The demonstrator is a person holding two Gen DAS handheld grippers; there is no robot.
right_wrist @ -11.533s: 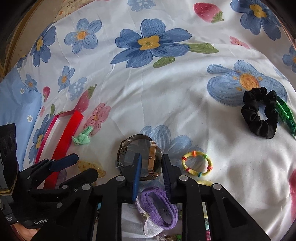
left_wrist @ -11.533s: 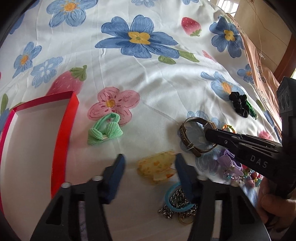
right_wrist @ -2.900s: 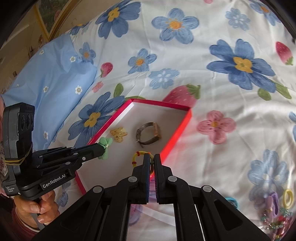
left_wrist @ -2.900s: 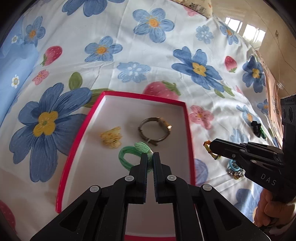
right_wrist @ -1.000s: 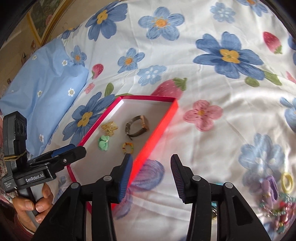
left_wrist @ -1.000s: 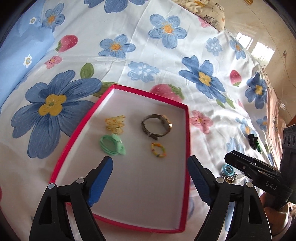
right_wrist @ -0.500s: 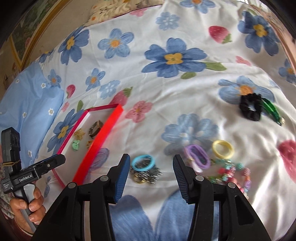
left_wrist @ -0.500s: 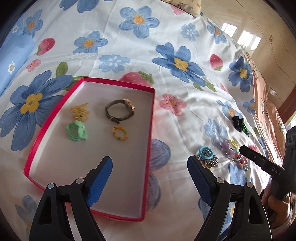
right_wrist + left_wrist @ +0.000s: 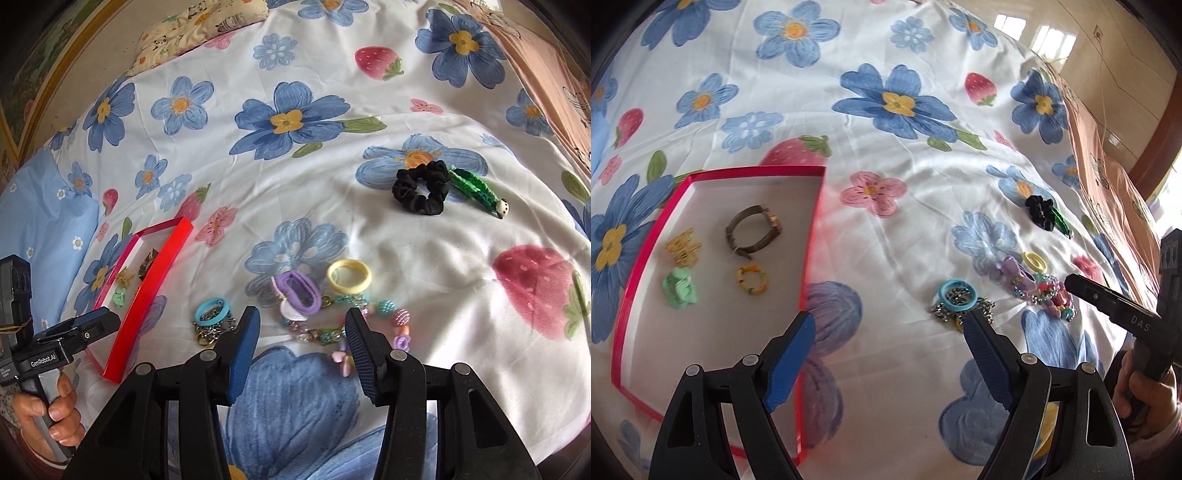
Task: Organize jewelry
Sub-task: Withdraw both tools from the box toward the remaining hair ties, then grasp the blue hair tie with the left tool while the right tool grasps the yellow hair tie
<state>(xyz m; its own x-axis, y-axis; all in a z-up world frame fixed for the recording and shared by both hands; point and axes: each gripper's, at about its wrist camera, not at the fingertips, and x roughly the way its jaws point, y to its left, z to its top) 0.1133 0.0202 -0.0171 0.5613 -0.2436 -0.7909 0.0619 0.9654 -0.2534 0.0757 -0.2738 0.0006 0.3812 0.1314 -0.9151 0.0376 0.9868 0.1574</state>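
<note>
Both views have swung off the red tray (image 9: 809, 236) toward the loose pile on the flowered bedsheet (image 9: 916, 206); a second ago the tray filled the left wrist view, now it sits at left.

Tray holds four pieces: watch (image 9: 753, 232), yellow claw clip (image 9: 683, 246), green hair tie (image 9: 679, 288) and multicolour bead ring (image 9: 752, 279). That bead ring was pinched in the right gripper about three seconds ago, so its drop-off is done.

Left gripper (image 9: 888, 328): released, jaws wide, nothing between them, over bare sheet between the tray edge and the blue ring on a chain (image 9: 958, 301).

Right gripper (image 9: 300, 326): released, jaws half-spread, empty, hovering over the bead bracelet (image 9: 369, 325) and purple hair tie (image 9: 299, 291), not touching either as far as I can tell.

Still on the sheet: yellow ring (image 9: 349, 275) just beside the purple tie, black scrunchie (image 9: 421, 186) and green clip (image 9: 476, 186) well apart, further back.

Judgement: roughly a third sorted; next pick likely the purple tie or bracelet for the right, the blue ring for the left.
</note>
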